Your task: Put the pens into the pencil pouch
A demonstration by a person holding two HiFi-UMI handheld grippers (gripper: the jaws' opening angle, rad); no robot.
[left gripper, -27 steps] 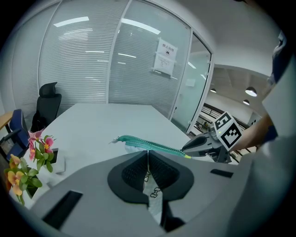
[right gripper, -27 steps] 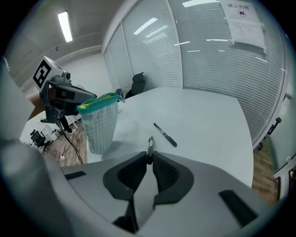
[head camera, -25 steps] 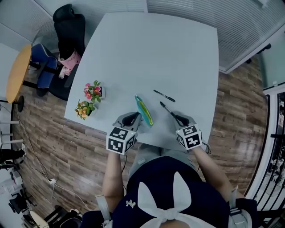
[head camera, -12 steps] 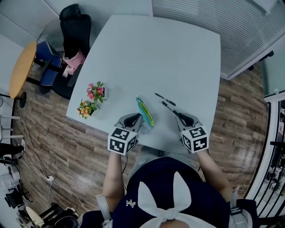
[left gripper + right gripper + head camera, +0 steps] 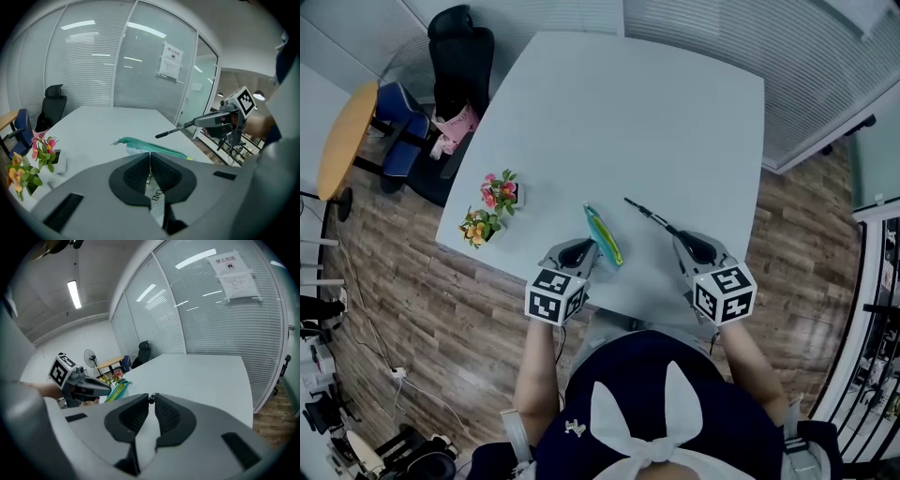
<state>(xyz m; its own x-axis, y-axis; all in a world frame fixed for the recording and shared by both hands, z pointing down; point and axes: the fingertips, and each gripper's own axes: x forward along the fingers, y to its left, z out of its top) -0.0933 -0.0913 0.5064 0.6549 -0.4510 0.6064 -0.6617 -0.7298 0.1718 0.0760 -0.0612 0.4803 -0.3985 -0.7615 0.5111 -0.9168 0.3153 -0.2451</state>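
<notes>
A teal-zippered pencil pouch (image 5: 604, 234) lies near the front edge of the white table (image 5: 628, 112). My left gripper (image 5: 586, 249) is shut on the pouch's near end; in the left gripper view a thin whitish flap of the pouch (image 5: 150, 146) sits pinched between the closed jaws of this gripper (image 5: 150, 155). My right gripper (image 5: 677, 236) is shut on a black pen (image 5: 649, 214), raised above the table to the right of the pouch, the pen (image 5: 176, 129) pointing away and to the left. Only the pen's end (image 5: 150, 398) shows at the right gripper's tips (image 5: 151, 397). I cannot make out a second pen apart from it.
Two small flower pots (image 5: 497, 192) (image 5: 475, 228) stand near the table's left edge. A black office chair (image 5: 459, 56) and a round wooden table (image 5: 337, 141) stand beyond that edge. Glass walls with blinds enclose the room.
My right gripper has risen with the black pen, which now lies over the spot where a second pen lay on the table. The left gripper and pouch have stayed put.
</notes>
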